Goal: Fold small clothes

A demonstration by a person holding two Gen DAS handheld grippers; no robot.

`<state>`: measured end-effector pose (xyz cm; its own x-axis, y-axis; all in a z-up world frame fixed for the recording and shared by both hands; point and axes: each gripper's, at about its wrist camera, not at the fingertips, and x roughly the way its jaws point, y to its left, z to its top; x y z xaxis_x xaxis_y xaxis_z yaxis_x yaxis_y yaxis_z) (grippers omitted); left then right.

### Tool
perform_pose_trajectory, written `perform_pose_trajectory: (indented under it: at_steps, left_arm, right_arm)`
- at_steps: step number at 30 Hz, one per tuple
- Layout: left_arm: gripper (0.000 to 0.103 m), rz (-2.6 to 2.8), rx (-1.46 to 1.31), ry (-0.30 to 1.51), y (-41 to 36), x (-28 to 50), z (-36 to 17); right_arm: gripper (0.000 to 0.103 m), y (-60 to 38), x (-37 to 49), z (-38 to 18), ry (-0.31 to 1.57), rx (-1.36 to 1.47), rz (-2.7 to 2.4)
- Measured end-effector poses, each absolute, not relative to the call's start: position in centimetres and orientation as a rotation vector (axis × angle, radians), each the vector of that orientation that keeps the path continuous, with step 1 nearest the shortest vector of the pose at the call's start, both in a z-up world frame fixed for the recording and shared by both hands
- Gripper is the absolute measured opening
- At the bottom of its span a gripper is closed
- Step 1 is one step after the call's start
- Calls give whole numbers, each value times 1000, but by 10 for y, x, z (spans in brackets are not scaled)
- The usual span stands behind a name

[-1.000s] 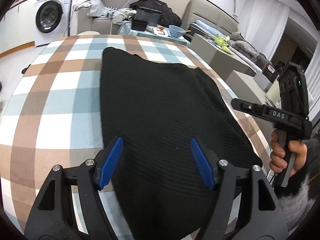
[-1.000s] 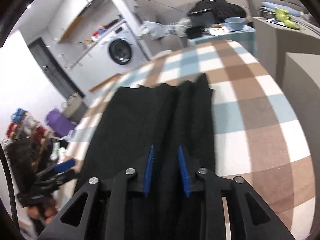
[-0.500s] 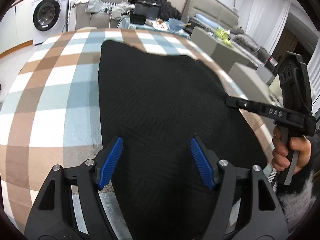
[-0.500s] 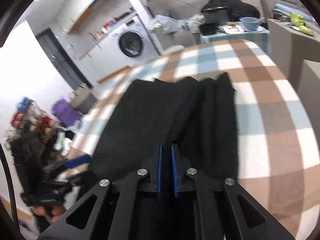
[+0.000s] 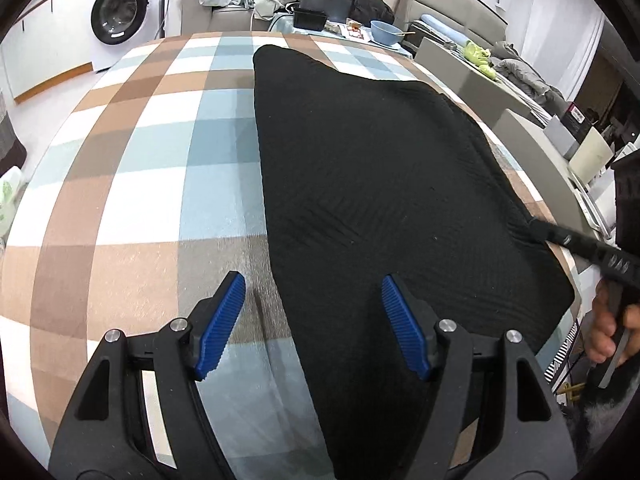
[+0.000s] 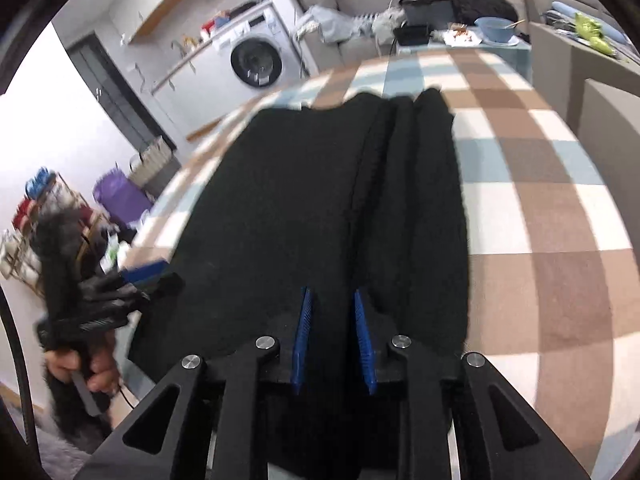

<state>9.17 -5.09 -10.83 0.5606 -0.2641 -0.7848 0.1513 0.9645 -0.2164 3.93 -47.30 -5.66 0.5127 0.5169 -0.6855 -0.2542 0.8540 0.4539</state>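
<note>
A black knit garment (image 5: 372,184) lies spread on the checked tablecloth (image 5: 152,184). It also shows in the right wrist view (image 6: 312,200) with lengthwise folds along its right side. My left gripper (image 5: 312,316) is open at the garment's near left edge, one pad over the cloth and one over the garment. My right gripper (image 6: 332,336) has its jaws a narrow gap apart over a ridge of the fabric at the garment's near edge. It shows in the left wrist view (image 5: 536,226) at the garment's right edge.
The table's right edge (image 5: 560,256) runs just past the garment. A washing machine (image 5: 120,12) stands behind on the left. A sofa with clothes, a black box and a blue bowl (image 5: 386,32) lies beyond the far edge.
The right gripper shut on the fabric half a second ago and now stands slightly apart again. The left gripper has shifted left, so its left pad is now over the tablecloth.
</note>
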Motion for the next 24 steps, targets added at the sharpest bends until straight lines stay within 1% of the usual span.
perform_pose_trajectory:
  at_steps: [2,8,9,11,12,13,15,17,19,21,24]
  left_arm:
    - [69,-267,-139,943,-52,90,-108]
    - [69,-282,-140,947,-59,95,-111]
    - [69,-282,-137,948,-61,96,-111]
    - [69,-278,-130,946,-63,98,-110]
    - [69,-276,-130,945,-64,99,-109]
    - [69,-272,-134,942,-64,100,-108]
    - [69,-266,-140,934,-63,102,-104]
    - [69,-262,-140,927,-62,103,-101]
    - [69,-261,-144,928,-60,104,-101]
    - [69,-261,-146,935,-59,106,-103]
    - [69,-256,-140,947,-60,108,-107]
  right_arm:
    - [28,-484,41,-54,905,347,437]
    - [28,-480,76,-70,953,362,433]
    - [24,-477,82,-70,952,356,437]
    - [15,-465,97,-72,957,311,433]
    - [7,-461,103,-72,964,292,430]
    - [6,-456,108,-71,967,258,421]
    - [4,-453,108,-59,917,225,413]
    - [4,-460,96,-37,818,211,391]
    - [4,-469,92,-27,790,216,377]
    - [4,-477,93,-33,805,194,299]
    - [5,-482,104,-63,917,186,244]
